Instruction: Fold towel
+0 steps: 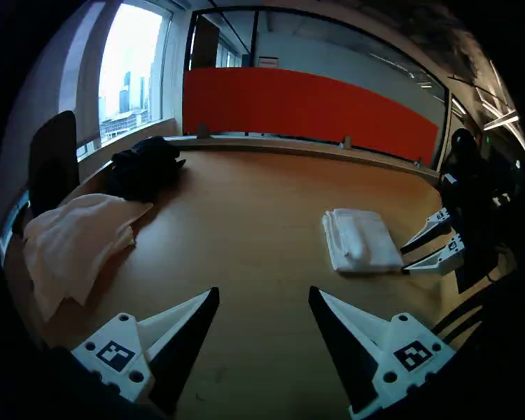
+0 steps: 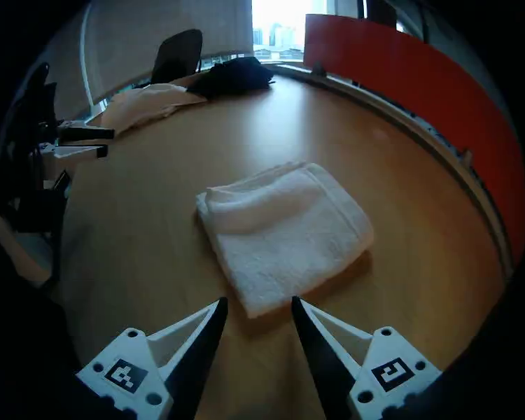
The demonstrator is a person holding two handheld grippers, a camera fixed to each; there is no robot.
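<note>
Left tongs [image 1: 262, 291], right tongs [image 2: 259, 300] spread; beyond towel [image 2: 283, 231] lie pale cloth [image 1: 73, 238], dark garment [image 1: 143, 164].

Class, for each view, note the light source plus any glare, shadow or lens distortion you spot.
Left gripper view: the window is blown out white, and the fisheye bows the red panel. Right gripper view: window overexposed, the folded towel throws a soft shadow toward the camera, the table edge curves.
</note>
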